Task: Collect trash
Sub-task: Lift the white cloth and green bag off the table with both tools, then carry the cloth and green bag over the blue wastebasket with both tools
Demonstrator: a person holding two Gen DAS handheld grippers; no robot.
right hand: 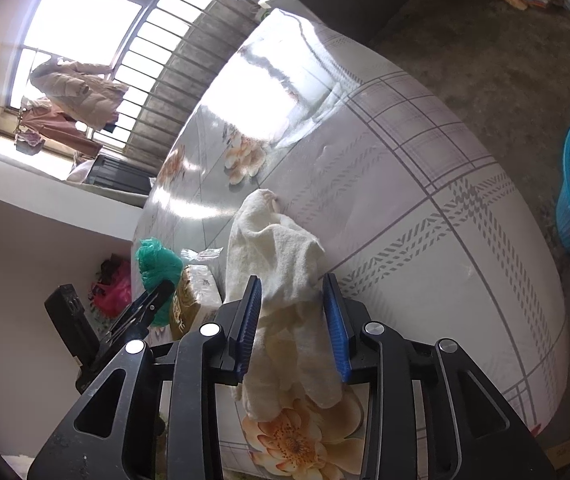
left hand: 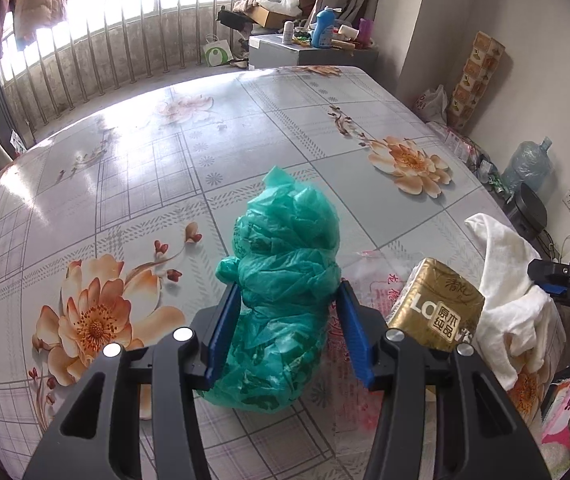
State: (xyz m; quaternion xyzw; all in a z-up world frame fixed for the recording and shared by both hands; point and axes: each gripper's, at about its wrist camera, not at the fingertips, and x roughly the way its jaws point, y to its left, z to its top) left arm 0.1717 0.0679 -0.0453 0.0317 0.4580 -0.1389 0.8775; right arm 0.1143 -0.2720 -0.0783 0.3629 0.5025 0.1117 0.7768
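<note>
The left hand-held gripper stands spread around a crumpled green plastic bag, pads beside it but not clearly pressing; the right hand-held gripper is likewise spread about a limp white cloth. Both lie near the table edge, a gold tissue pack between them. The slick, puffy bag could squeeze out of a shallow pinch.

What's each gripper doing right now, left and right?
Left gripper: jaws open around the green plastic bag, not clearly pressing.
Right gripper: jaws open, white cloth between them.
</note>
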